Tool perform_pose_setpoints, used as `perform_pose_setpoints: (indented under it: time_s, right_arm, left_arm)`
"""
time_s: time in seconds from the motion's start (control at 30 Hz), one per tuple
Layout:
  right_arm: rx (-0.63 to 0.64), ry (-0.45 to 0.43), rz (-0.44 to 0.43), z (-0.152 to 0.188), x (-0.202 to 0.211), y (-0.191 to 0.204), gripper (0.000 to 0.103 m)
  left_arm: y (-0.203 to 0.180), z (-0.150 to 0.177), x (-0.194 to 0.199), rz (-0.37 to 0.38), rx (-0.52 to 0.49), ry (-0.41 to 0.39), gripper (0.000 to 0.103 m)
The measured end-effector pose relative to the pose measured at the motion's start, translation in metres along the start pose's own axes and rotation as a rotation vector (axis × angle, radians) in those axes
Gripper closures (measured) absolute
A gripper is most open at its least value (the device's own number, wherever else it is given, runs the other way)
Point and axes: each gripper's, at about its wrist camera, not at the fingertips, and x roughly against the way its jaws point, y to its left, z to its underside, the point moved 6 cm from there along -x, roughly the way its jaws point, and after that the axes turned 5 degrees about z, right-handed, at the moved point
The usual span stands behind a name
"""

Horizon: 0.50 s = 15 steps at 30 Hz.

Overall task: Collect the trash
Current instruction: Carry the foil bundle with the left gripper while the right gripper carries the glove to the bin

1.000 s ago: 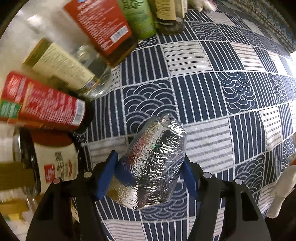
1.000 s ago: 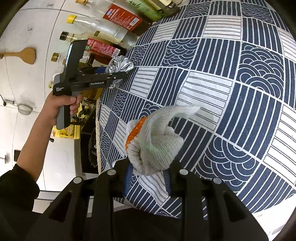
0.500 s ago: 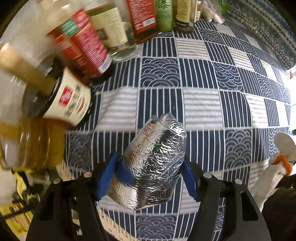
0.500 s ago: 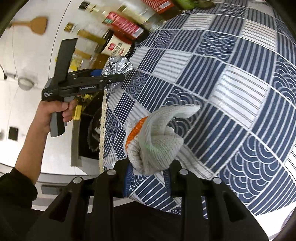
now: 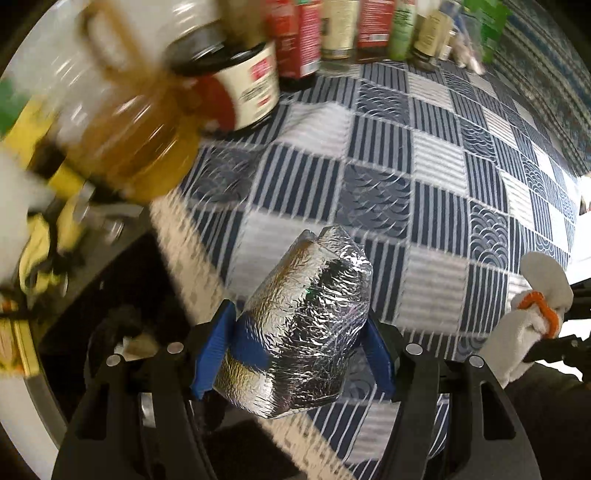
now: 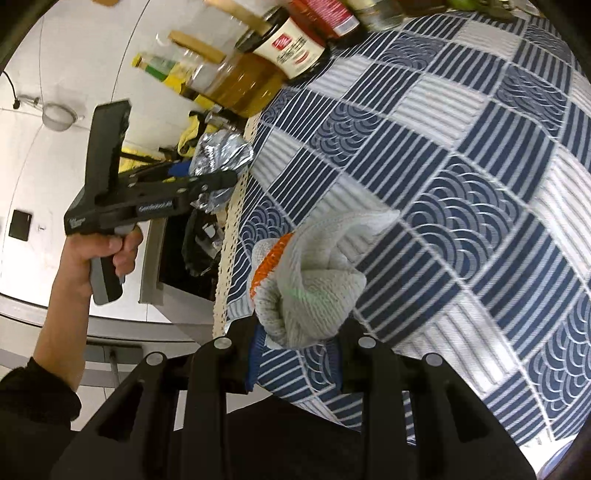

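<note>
Left jaws: closed on the foil (image 5: 306,325); the blue pads (image 5: 212,350) press its two sides, and the crumpled silver lump juts forward between them.
Left gripper (image 5: 299,354): held in the air over the edge of the desk; in the right wrist view it (image 6: 207,184) sits just past the lace trim, the foil (image 6: 221,155) showing at its tip, with the person's hand (image 6: 99,254) wrapped round its grip.
Right jaws: closed on the glove (image 6: 310,291), a balled grey knit one with an orange cuff; one finger of it sticks up and to the right.
Right gripper (image 6: 299,350): above the near corner of the desk; from the left wrist view the glove (image 5: 532,325) shows at the far right edge.
Desk: covered by a cloth (image 6: 461,166) of navy and white squares, striped and wave-patterned, with a cream lace border hanging at the edge.
Bottles: a blurred row (image 5: 347,29) stands along the far edge of the cloth, well apart from both grippers; a jar (image 5: 255,88) with a white and red label and a bottle of amber liquid (image 5: 140,140) are nearest the corner.
Beyond the edge: a dark opening (image 6: 195,240) below the left gripper; its contents are too dim to tell.
Wall: white, with a small strainer (image 6: 55,116) hanging on it.
</note>
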Motion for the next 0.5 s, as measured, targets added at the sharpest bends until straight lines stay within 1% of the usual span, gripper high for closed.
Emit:
perform_pose_setpoints:
  time_s: [0.2, 0.37, 0.5]
  right_arm:
    - [0.052, 0.015, 0.007, -0.004, -0.017, 0.026, 0.073]
    - [0.105, 0.040, 0.017, -0.007, -0.039, 0.056, 0.073]
    - [0.150, 0.052, 0.021, -0.007, -0.055, 0.084, 0.073]
  left_arm:
    - [0.035, 0.036, 0.011, 0.003, 0.088, -0.013, 0.039]
    - [0.067, 0.066, 0.029, 0.003, 0.160, -0.056, 0.039]
    - [0.090, 0.090, 0.040, -0.001, 0.195, -0.080, 0.039]
